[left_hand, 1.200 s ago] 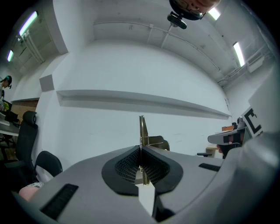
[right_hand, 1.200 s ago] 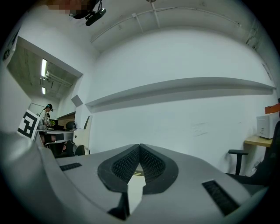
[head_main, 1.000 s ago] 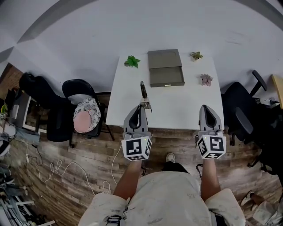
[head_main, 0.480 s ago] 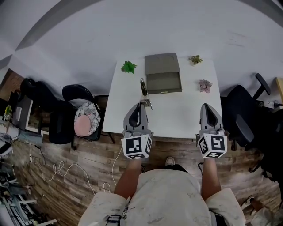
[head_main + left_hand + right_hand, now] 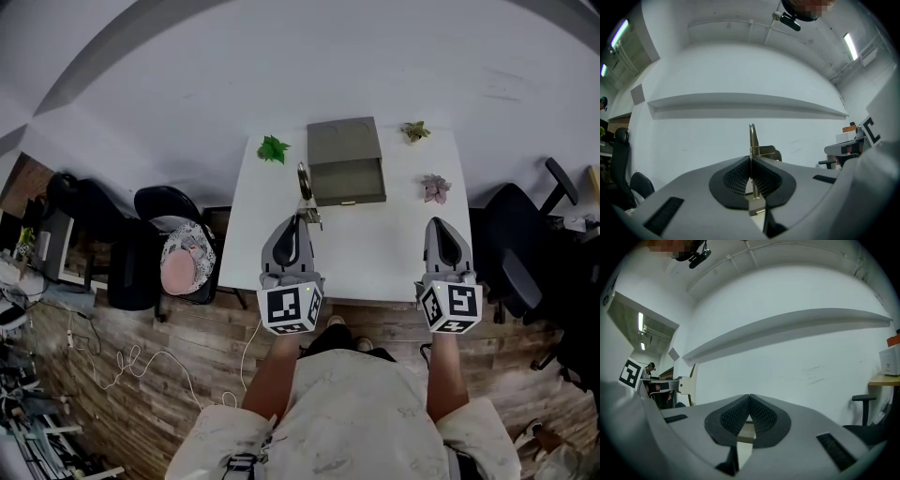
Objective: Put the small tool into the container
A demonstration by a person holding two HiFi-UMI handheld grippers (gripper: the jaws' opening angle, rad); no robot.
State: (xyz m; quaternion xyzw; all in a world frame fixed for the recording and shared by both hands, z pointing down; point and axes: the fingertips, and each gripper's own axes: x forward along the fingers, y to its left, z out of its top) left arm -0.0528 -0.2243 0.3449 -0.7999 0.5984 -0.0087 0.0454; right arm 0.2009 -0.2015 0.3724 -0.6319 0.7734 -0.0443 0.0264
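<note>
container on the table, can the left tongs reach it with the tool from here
Probably yes: the left tongs are shut on the small tool, its tip near the left side of the open container, and nothing stands between them.

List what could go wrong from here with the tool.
The left gripper pinches the tool with much of it sticking out past the fingers, so it may pivot or slip. In the head view its tip lies near the left wall of the box and could catch there.

Head view looks down; others face wall.
</note>
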